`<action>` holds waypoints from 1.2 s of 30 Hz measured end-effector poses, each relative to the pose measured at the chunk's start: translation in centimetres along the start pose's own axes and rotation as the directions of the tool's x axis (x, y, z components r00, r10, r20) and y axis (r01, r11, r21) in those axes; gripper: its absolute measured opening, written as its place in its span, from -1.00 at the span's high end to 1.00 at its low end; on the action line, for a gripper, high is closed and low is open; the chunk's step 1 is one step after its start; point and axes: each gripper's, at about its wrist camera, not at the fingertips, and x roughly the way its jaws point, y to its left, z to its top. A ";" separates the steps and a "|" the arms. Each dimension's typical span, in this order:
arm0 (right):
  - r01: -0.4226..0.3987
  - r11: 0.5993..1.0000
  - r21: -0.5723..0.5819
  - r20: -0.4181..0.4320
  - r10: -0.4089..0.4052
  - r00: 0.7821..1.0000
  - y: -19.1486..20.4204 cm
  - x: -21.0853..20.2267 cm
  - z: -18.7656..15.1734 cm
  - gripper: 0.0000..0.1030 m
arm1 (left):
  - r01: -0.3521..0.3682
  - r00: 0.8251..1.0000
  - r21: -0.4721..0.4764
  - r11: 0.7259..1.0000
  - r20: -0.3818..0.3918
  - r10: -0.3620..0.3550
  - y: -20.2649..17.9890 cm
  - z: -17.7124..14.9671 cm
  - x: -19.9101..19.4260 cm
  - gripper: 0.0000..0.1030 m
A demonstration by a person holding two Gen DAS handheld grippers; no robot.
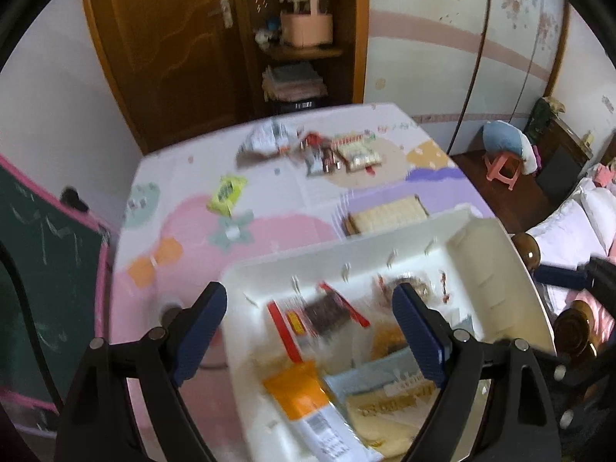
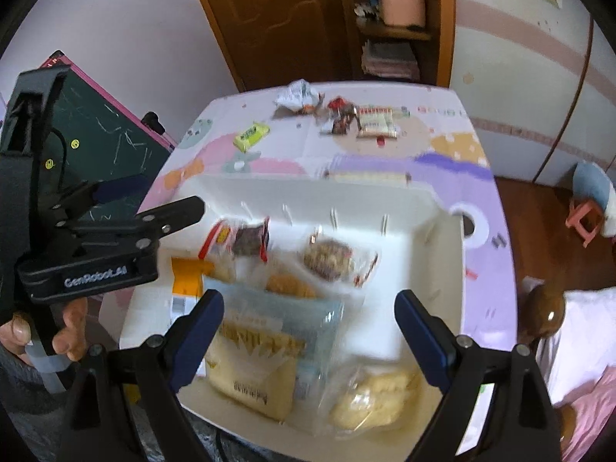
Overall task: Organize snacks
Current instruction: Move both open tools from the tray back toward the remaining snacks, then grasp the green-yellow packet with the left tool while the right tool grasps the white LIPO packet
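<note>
The table (image 2: 442,146), covered by a pastel mat, fills the area ahead of both grippers. On it, directly under and in front of the fingers, stands the white bin (image 2: 431,208); its long axis runs across the right gripper's view, and in the left wrist view it is turned, one corner pointing away to the right.

Inside the bin, the pale blue and yellow bag (image 2: 261,350) lies just ahead of the right gripper's left finger, its long axis pointing away from the tool. Beside it, between the fingers, lies a clear bag of yellow pieces (image 2: 373,396). Farther ahead lie a red-edged packet (image 2: 238,238) and a round brown snack (image 2: 327,258).

The yellow-green packet (image 1: 226,192) lies far ahead of the left gripper, tilted; more packets (image 1: 338,152) lie at the table's far edge.

The right gripper (image 2: 310,331) hangs spread wide, holding nothing. The left gripper (image 1: 310,331) is likewise spread apart and empty.
</note>
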 end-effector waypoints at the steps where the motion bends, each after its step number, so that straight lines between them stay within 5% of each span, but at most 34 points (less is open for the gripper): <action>1: 0.005 1.000 -0.012 0.012 -0.005 1.000 0.0 -0.5 0.8 -0.76 | -0.008 1.000 0.013 1.000 0.015 0.008 0.2 0.6 -0.5 -0.69; 12: 0.107 0.991 -0.081 0.222 -0.087 0.971 -0.5 -8.3 12.7 -0.76 | -0.074 0.986 0.016 0.997 0.150 0.070 5.7 11.1 -6.6 -0.71; 20: 0.140 0.990 0.018 0.293 -0.139 0.946 -2.7 -10.7 21.4 -0.76 | -0.168 0.961 -0.060 0.984 0.214 0.177 10.1 18.7 -8.1 -0.71; 27: 0.192 0.977 0.089 0.239 -0.208 0.948 -5.7 -6.3 27.3 -0.76 | -0.248 0.947 -0.128 0.960 0.177 0.269 12.9 22.5 -2.9 -0.71; 36: 0.232 0.967 0.109 -0.015 -0.232 0.973 -9.9 8.2 28.4 -0.75 | -0.202 0.979 -0.142 0.969 -0.038 0.199 15.1 21.2 11.1 -0.71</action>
